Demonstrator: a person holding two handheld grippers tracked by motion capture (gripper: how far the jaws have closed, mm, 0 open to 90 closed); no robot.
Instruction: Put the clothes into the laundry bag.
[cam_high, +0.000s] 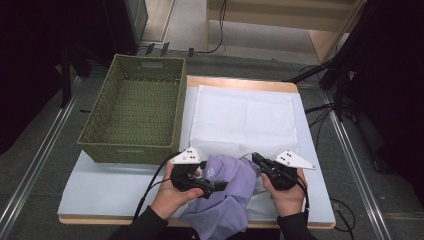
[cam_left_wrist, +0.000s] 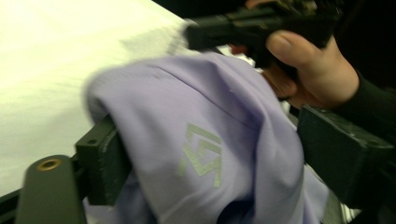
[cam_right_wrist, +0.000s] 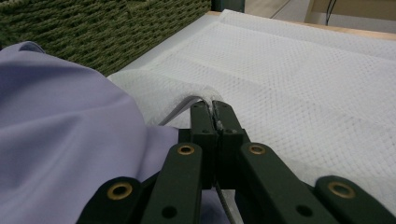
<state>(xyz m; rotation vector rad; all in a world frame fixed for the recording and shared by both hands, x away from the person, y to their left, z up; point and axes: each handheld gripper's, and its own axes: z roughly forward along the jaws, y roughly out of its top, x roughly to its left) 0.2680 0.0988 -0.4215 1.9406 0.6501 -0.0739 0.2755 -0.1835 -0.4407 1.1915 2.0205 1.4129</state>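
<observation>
One green basket, one lilac garment, one white quilted cloth and two grippers, left and right, are counted on one tabletop.

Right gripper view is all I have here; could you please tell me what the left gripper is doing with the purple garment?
Observer: The left gripper has its jaws standing apart, with the purple garment bunched between them.
Operator: Thank you. Is there any mark on the garment?
Observer: Yes, the left gripper view shows a pale angular logo on the fabric between the jaws.
Operator: And is anything in the basket yet?
Observer: No, the high view looks down into the green basket and nothing lies in it.
</observation>
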